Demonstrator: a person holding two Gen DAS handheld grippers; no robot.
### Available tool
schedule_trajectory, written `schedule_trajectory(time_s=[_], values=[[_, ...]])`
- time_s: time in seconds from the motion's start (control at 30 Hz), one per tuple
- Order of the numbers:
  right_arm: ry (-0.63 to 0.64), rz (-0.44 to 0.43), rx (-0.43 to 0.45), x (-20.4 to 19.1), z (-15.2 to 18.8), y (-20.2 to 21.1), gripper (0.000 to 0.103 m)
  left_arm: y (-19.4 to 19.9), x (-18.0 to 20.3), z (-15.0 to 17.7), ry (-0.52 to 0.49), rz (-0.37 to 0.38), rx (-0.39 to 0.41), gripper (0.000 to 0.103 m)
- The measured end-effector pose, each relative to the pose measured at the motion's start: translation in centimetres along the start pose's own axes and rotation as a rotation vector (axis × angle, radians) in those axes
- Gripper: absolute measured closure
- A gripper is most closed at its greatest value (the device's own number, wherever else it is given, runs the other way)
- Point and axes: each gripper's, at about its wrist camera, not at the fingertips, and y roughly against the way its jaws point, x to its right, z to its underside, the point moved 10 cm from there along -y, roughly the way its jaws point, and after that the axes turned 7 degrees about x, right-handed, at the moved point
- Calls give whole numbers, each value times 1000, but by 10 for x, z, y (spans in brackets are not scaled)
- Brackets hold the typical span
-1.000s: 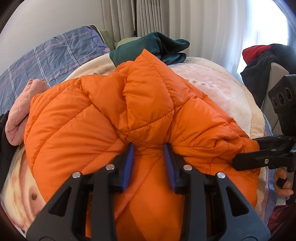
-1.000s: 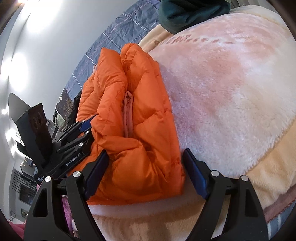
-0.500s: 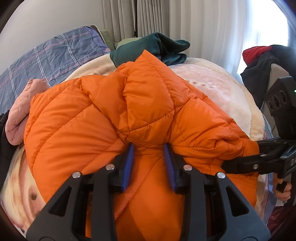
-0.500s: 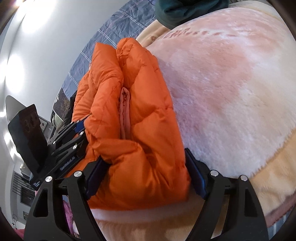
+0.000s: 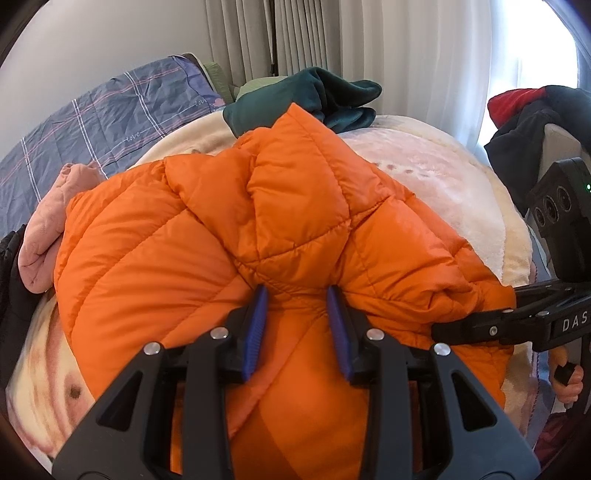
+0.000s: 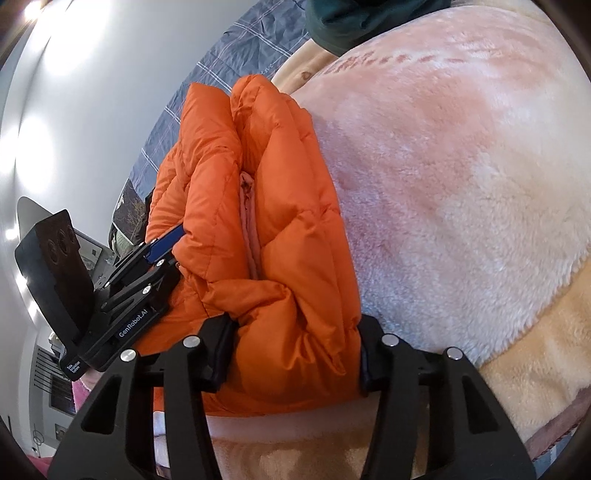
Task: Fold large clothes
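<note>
Glossy quilted jacket (image 5: 207,258) on fluffy plush blanket (image 6: 461,192).

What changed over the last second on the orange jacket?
The right tongs have just been closing and now squeeze the orange jacket's bunched edge. The left tongs stay clamped on their fold. The jacket lies as before on the blanket.

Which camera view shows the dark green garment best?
The left wrist view: the dark green garment lies almost whole behind the orange jacket. The right wrist view shows only its lower edge, cut off at the top.
</note>
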Motion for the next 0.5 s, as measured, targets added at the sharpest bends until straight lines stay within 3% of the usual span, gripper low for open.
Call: schedule_trajectory(time_s=[0.2,0.33,0.5], values=[[22,12,9,-3,2,-2,51,8,2,-5,-2,-27,7,64],[30,16,11,-4,3,-4,51,34,-16,-12,90,-57,59,41],[38,20,17,-6,3,-5,50,59,-72,-4,258,-136,89,24]])
